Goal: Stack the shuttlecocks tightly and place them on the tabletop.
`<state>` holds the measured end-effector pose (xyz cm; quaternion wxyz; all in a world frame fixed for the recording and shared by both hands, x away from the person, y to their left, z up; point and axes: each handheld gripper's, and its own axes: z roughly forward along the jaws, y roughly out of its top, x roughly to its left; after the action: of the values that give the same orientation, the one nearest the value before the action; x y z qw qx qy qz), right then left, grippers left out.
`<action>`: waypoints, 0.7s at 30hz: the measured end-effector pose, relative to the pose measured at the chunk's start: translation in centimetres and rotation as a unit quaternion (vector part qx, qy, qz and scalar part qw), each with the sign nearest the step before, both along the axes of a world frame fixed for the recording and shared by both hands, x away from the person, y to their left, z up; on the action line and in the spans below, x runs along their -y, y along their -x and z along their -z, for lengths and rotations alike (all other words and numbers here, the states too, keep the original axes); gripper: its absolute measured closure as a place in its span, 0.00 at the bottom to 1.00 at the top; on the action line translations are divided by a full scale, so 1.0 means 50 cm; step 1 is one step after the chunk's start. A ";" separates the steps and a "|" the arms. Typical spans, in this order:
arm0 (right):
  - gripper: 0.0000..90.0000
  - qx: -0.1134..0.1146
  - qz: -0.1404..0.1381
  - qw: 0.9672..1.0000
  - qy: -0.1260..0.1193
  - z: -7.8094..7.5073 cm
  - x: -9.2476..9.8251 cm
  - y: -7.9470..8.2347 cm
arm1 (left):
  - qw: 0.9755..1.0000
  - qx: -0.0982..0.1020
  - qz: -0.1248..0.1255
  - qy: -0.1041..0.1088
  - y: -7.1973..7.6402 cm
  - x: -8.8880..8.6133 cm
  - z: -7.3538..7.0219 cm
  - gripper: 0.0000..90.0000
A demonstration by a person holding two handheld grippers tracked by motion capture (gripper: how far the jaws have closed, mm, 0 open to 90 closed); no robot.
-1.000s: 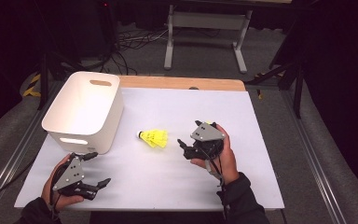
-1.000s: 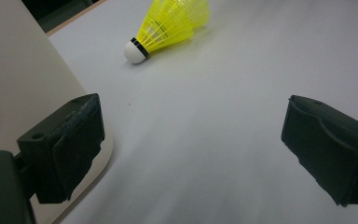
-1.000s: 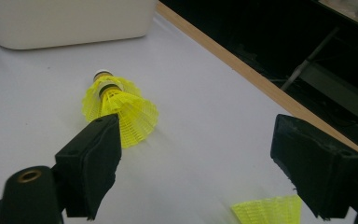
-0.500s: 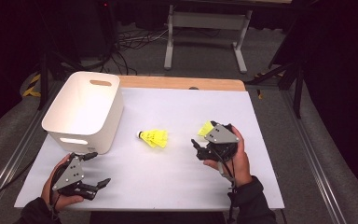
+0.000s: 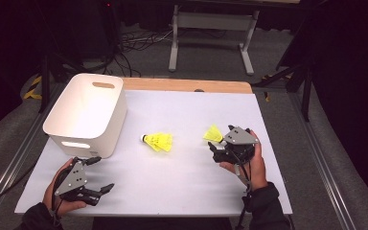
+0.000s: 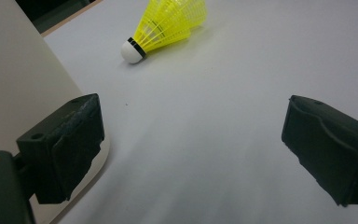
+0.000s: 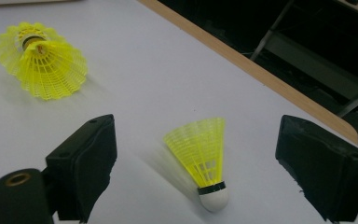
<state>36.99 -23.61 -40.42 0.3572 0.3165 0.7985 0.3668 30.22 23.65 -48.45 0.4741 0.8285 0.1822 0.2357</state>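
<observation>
Lying mid-frame on the white counter [image 5: 182, 191] in the high view, a yellow plastic shuttlecock with a white cork tip [image 5: 158, 142] sits right of the white plastic bin [image 5: 84, 117]. The left hand-held gripper [image 5: 98, 175] gapes lower left. In the right gripper view, the right hand-held gripper [image 7: 196, 163] stands wide apart around a second yellow shuttlecock [image 7: 205, 161].

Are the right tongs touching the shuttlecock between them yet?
Apart. The right gripper view shows the right tongs open, bare table on both sides of the shuttlecock.
</observation>
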 end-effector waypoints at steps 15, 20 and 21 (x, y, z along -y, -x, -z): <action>0.16 -0.104 -0.034 0.993 0.032 0.063 -0.005 -0.110 | 1.000 -0.005 0.000 -0.006 -0.004 0.003 0.005 0.07; 0.16 -0.125 -0.026 0.992 0.018 0.071 0.007 -0.144 | 1.000 -0.005 0.000 -0.004 -0.004 0.003 0.005 0.07; 0.16 -0.131 -0.026 0.991 0.017 0.074 0.007 -0.151 | 1.000 -0.006 0.000 -0.003 -0.004 0.002 0.005 0.07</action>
<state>44.53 -23.98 -44.11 0.2448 0.3350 0.8525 0.3180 30.43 23.55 -48.71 0.4701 0.8314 0.1843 0.2319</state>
